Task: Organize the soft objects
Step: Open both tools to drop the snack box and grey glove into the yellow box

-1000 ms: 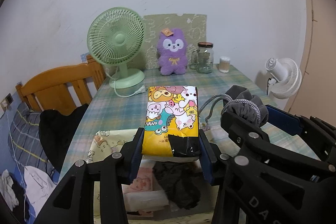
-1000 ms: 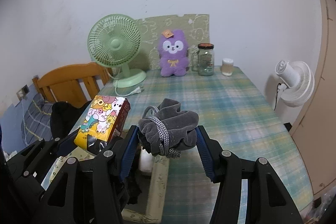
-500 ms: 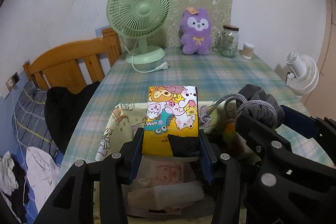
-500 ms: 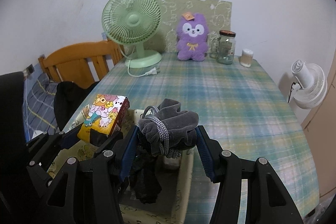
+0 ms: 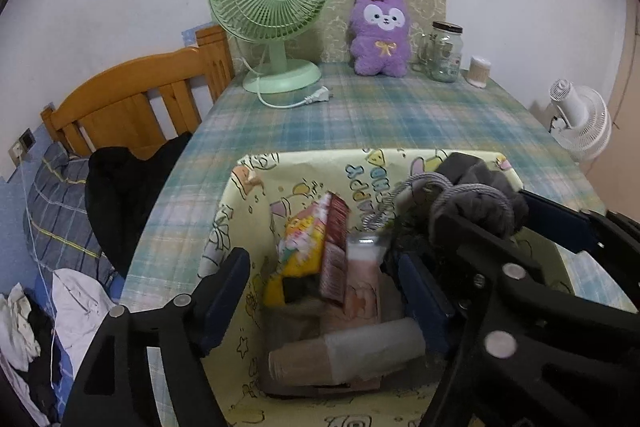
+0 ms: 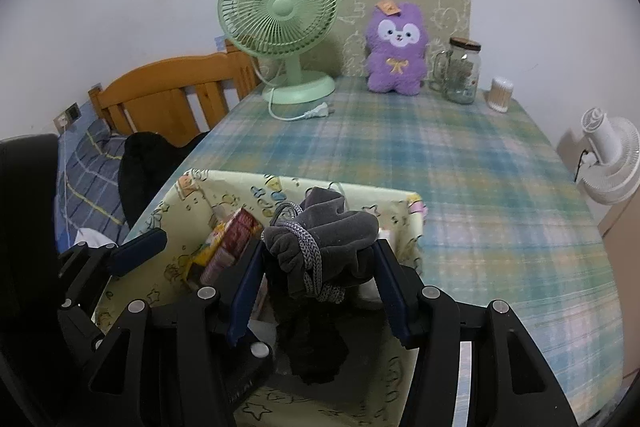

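A yellow cartoon-print fabric bin [image 5: 256, 187] stands on the plaid table near its front edge; it also shows in the right wrist view [image 6: 400, 203]. My left gripper [image 5: 320, 283] is open over the bin. The yellow cartoon tissue pack [image 5: 300, 247] lies tilted inside the bin, free of the fingers; it also shows in the right wrist view [image 6: 224, 243]. My right gripper [image 6: 316, 271] is shut on a grey drawstring pouch [image 6: 328, 239] held over the bin's right side; the pouch also shows in the left wrist view [image 5: 476, 199]. Dark cloth [image 6: 316, 351] lies beneath it.
A green desk fan [image 5: 276, 11], a purple plush [image 5: 380, 35], a glass jar [image 5: 444, 51] and a small container [image 5: 478, 71] stand at the table's far edge. A wooden bed frame [image 5: 132, 99] with dark clothes is left. A white fan [image 5: 580, 119] is right.
My left gripper opened and let go of the tissue pack, which dropped into the bin. Both grippers moved forward and down over the bin. The right gripper kept hold of the pouch.
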Action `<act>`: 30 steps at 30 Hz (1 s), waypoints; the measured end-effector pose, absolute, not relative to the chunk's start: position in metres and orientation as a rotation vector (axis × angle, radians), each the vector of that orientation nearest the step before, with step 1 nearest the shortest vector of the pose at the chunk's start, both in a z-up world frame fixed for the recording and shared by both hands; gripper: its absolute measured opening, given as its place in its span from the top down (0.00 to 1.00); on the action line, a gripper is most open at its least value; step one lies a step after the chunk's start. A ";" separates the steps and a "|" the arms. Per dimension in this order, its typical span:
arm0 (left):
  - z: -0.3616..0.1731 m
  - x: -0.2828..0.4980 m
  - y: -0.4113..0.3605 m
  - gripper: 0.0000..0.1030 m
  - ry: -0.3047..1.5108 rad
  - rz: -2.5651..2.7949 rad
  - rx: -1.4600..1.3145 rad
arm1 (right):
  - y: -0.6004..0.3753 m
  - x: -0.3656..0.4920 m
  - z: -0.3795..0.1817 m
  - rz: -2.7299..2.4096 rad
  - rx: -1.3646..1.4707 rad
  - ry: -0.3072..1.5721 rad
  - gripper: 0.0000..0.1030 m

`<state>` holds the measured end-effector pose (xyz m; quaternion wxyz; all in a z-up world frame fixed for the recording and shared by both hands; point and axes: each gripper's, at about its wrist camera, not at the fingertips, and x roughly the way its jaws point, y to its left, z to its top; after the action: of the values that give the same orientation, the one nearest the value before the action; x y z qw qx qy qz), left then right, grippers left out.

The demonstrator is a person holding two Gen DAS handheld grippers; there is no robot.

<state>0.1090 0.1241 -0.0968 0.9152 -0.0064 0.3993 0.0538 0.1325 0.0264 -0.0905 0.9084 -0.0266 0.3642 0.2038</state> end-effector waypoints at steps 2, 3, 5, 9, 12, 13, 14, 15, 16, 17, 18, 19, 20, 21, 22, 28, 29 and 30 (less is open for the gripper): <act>-0.096 0.106 0.123 0.16 0.816 0.089 -0.009 | 0.027 0.133 -0.092 0.427 -0.049 0.761 0.43; -0.096 0.104 0.122 0.14 0.813 0.081 -0.008 | 0.027 0.132 -0.093 0.437 -0.042 0.766 0.43; -0.094 0.101 0.121 0.14 0.818 0.070 -0.009 | 0.027 0.130 -0.094 0.459 -0.032 0.769 0.43; -0.094 0.095 0.122 0.13 0.821 0.066 -0.006 | 0.029 0.124 -0.093 0.469 -0.049 0.764 0.40; -0.093 0.091 0.122 0.08 0.818 0.060 -0.015 | 0.029 0.122 -0.093 0.463 -0.041 0.770 0.33; -0.093 0.089 0.121 0.07 0.816 0.054 -0.019 | 0.028 0.121 -0.093 0.453 -0.038 0.776 0.30; -0.092 0.088 0.120 0.06 0.814 0.052 -0.020 | 0.027 0.120 -0.094 0.437 -0.033 0.782 0.25; -0.091 0.085 0.119 0.06 0.809 0.051 -0.019 | 0.026 0.118 -0.094 0.431 -0.026 0.785 0.23; -0.091 0.083 0.118 0.05 0.805 0.052 -0.018 | 0.025 0.116 -0.094 0.430 -0.019 0.787 0.22; -0.091 0.082 0.117 0.04 0.804 0.053 -0.016 | 0.024 0.115 -0.094 0.429 -0.017 0.788 0.22; -0.090 0.081 0.116 0.03 0.802 0.054 -0.014 | 0.022 0.114 -0.094 0.423 -0.016 0.789 0.20; -0.090 0.079 0.114 0.03 0.799 0.054 -0.011 | 0.021 0.113 -0.093 0.418 -0.017 0.787 0.20; -0.089 0.078 0.114 0.03 0.797 0.053 -0.009 | 0.019 0.111 -0.092 0.412 -0.018 0.782 0.19; -0.088 0.076 0.112 0.03 0.791 0.053 -0.006 | 0.018 0.110 -0.091 0.409 -0.019 0.778 0.19; -0.086 0.074 0.110 0.03 0.781 0.049 -0.005 | 0.016 0.108 -0.090 0.409 -0.018 0.772 0.19; -0.078 0.069 0.097 0.03 0.749 0.032 0.001 | 0.001 0.098 -0.078 0.375 -0.019 0.726 0.15; -0.076 0.068 0.094 0.03 0.747 0.029 0.005 | -0.003 0.095 -0.076 0.367 -0.021 0.716 0.14; -0.075 0.067 0.092 0.03 0.744 0.029 0.009 | -0.005 0.094 -0.075 0.361 -0.022 0.711 0.14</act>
<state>0.0674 0.0916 -0.0747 0.9315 0.0044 0.3635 0.0143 0.0945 -0.0052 -0.0750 0.9215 -0.0105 0.3463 0.1756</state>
